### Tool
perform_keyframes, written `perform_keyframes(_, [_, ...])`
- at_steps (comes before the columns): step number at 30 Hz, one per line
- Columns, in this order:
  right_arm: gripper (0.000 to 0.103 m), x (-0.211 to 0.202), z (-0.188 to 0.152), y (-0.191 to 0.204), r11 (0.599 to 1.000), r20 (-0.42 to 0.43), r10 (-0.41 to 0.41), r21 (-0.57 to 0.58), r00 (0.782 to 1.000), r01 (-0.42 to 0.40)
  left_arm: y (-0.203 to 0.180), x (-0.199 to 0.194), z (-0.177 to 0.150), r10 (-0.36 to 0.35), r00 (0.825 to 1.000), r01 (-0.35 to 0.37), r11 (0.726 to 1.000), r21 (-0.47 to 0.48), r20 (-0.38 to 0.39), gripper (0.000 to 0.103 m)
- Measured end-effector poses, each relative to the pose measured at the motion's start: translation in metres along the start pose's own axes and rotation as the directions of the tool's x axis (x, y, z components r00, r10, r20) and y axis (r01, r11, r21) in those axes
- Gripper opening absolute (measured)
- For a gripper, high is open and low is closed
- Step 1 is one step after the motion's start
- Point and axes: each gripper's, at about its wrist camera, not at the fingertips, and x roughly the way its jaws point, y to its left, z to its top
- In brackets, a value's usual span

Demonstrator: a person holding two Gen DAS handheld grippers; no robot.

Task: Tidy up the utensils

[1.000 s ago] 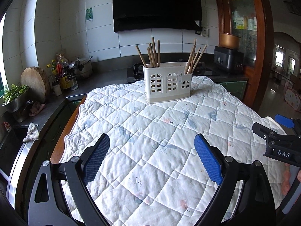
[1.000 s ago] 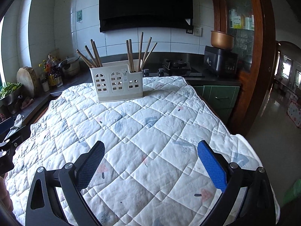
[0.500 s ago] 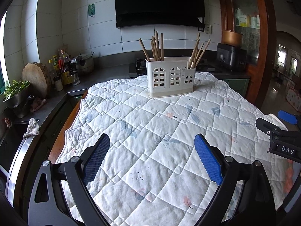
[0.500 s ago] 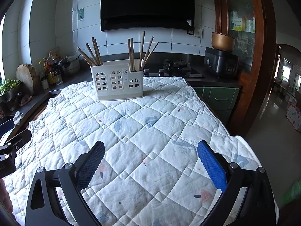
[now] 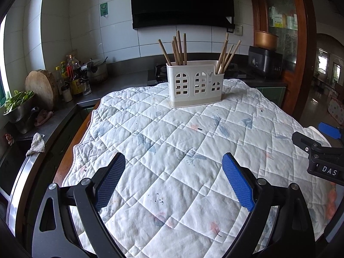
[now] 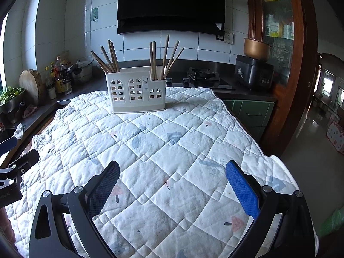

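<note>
A white utensil holder point(image 5: 195, 85) with arched cut-outs stands upright at the far side of the quilted table point(image 5: 176, 142). Several wooden chopsticks point(image 5: 177, 48) stand in its left compartment and several more point(image 5: 226, 52) in its right one. It also shows in the right wrist view point(image 6: 136, 91), with chopsticks point(image 6: 108, 59) in both end compartments. My left gripper point(image 5: 174, 180) is open and empty above the near part of the quilt. My right gripper point(image 6: 173, 185) is open and empty, beside the left one, also far from the holder.
A dark counter runs along the left and back, with bottles point(image 5: 72, 77), a round wooden block point(image 5: 42, 88), a bowl of greens point(image 5: 17, 107) and a stove point(image 6: 203, 76). A black cooker point(image 6: 253, 73) and wooden cabinet point(image 6: 279, 43) stand at right. The quilt edge drops off at right.
Both grippers have drawn back and risen a little, so the holder looks slightly farther and higher in view. Both stay open and empty. The holder and chopsticks have not moved.
</note>
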Motion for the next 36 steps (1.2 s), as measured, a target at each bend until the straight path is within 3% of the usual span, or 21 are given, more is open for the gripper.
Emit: perform_keyframes(36, [0.096,0.0035,-0.0001,0.0054,1.0,-0.007,0.011,-0.017,1.0,-0.011,-0.0008,0.0059,-0.0043,-0.007,1.0,0.006,1.0,-0.01,-0.021,0.091])
